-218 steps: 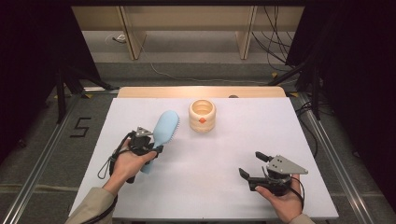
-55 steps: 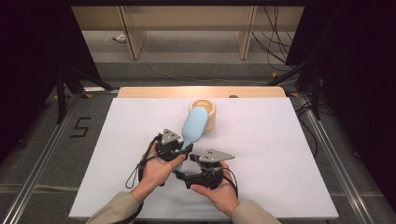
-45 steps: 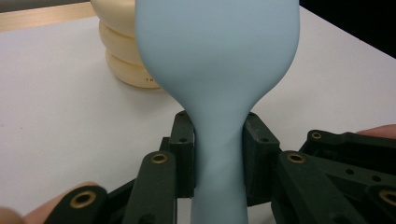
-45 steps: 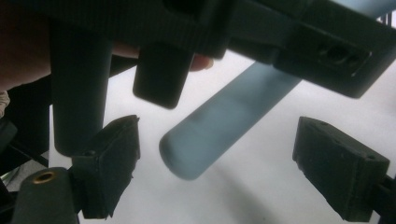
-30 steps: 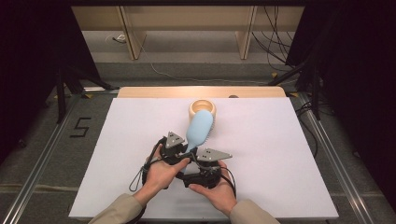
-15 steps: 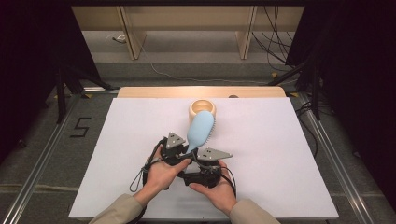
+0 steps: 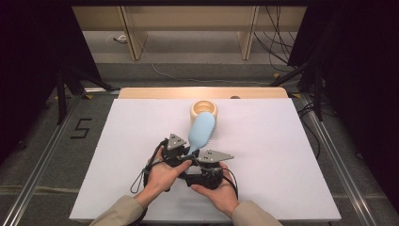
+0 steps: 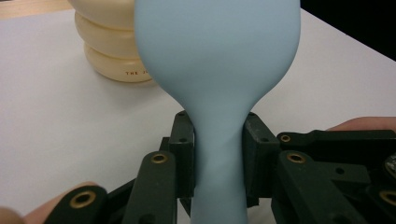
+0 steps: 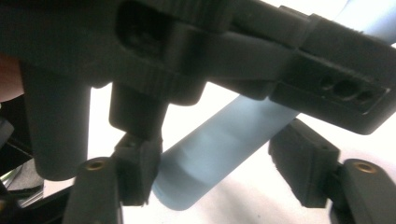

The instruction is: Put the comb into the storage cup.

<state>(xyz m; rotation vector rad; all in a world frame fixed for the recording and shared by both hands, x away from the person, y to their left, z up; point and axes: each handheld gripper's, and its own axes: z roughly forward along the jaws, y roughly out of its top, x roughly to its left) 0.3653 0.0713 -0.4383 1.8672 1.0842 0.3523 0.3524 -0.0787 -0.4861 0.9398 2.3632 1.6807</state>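
Two grippers meet near the table's front edge, and we read outward from the hands. At six o'clock of the white table [image 7: 117, 141], the right gripper [image 7: 200, 162] has just been closing; its jaws straddle the butt end of the handle, one pad touching and the other apart, so we judge the grip not yet made. Just beside it at nine o'clock, the left gripper [image 7: 181, 153] is clenched on the narrow neck of the pale blue brush [image 7: 202, 132], which is held above the table, head toward twelve o'clock. Beyond the head stands a cream ribbed jar [image 7: 204, 109]. We judge the brush light, stiff and smooth, hence slippery; the waisted neck or straight handle offers the best hold. The left gripper view shows both pads [image 8: 184, 154] pressing the neck; the right gripper view shows the remaining gap; the high view alone shows bristles along the head's edge.
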